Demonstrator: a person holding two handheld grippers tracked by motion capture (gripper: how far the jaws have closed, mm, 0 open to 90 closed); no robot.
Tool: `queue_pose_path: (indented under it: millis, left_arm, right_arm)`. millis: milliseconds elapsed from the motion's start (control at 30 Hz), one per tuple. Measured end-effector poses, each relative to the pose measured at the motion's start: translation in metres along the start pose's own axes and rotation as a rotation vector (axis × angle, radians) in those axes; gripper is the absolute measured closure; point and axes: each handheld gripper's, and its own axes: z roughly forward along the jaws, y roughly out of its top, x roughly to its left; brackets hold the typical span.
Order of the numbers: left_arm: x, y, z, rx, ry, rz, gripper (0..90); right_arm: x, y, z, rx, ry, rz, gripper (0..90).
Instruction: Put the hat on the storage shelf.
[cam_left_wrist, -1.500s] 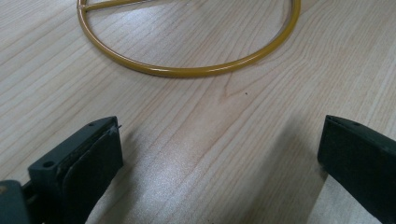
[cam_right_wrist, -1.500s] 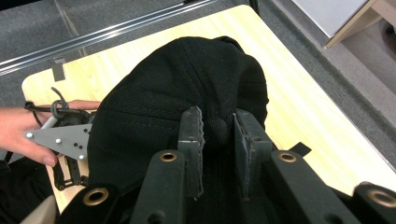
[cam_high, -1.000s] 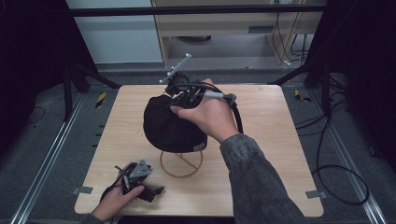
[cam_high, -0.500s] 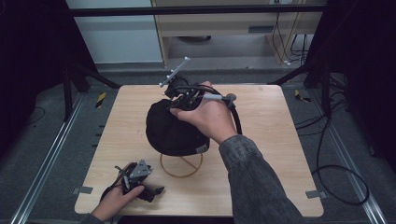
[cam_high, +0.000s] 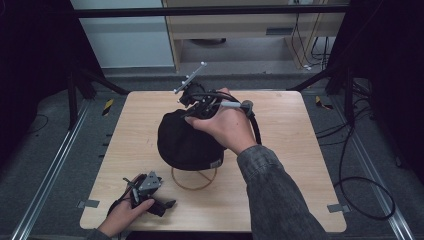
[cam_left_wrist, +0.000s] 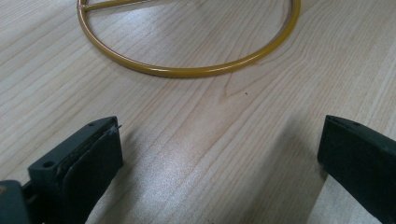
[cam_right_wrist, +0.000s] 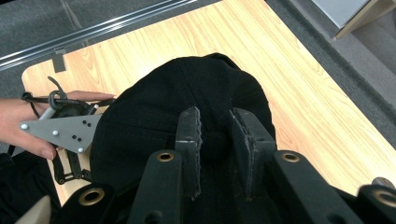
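A black cap sits over a gold wire stand whose round base ring lies on the wooden table. My right gripper comes down on the cap's crown from the far side. In the right gripper view its jaws stand close together, pinched on the cap's top button. My left gripper rests on the table near the front left, jaws wide apart. In the left gripper view it holds nothing, and the base ring lies just ahead of it.
The table's front edge runs just behind the left hand. Black cables loop on the floor at the right. Metal rails run along the floor at the left, and a wooden cabinet stands beyond the table.
The cap has settled slightly lower over the stand. Both hands have kept their places.
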Motion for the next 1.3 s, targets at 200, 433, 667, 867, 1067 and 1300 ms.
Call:
queue_pose_path:
  millis: [200, 433, 667, 867, 1067, 1300]
  left_arm:
    - [0.000, 0.000, 0.000, 0.000, 0.000, 0.000, 0.0]
    - [0.000, 0.000, 0.000, 0.000, 0.000, 0.000, 0.0]
    - [0.000, 0.000, 0.000, 0.000, 0.000, 0.000, 0.0]
    - [0.000, 0.000, 0.000, 0.000, 0.000, 0.000, 0.0]
    - [0.000, 0.000, 0.000, 0.000, 0.000, 0.000, 0.0]
    - [0.000, 0.000, 0.000, 0.000, 0.000, 0.000, 0.0]
  right_arm:
    - [-0.001, -0.002, -0.001, -0.008, 0.007, 0.007, 71.4]
    - [-0.002, -0.004, -0.007, -0.037, 0.011, 0.017, 70.5]
    - [-0.005, -0.010, -0.016, -0.064, -0.004, 0.032, 67.2]
    - [-0.008, -0.020, -0.025, -0.091, -0.016, 0.062, 63.0]
    - [-0.015, -0.032, -0.036, -0.109, -0.036, 0.092, 58.7]
    - [-0.019, -0.041, -0.045, -0.122, -0.047, 0.112, 55.4]
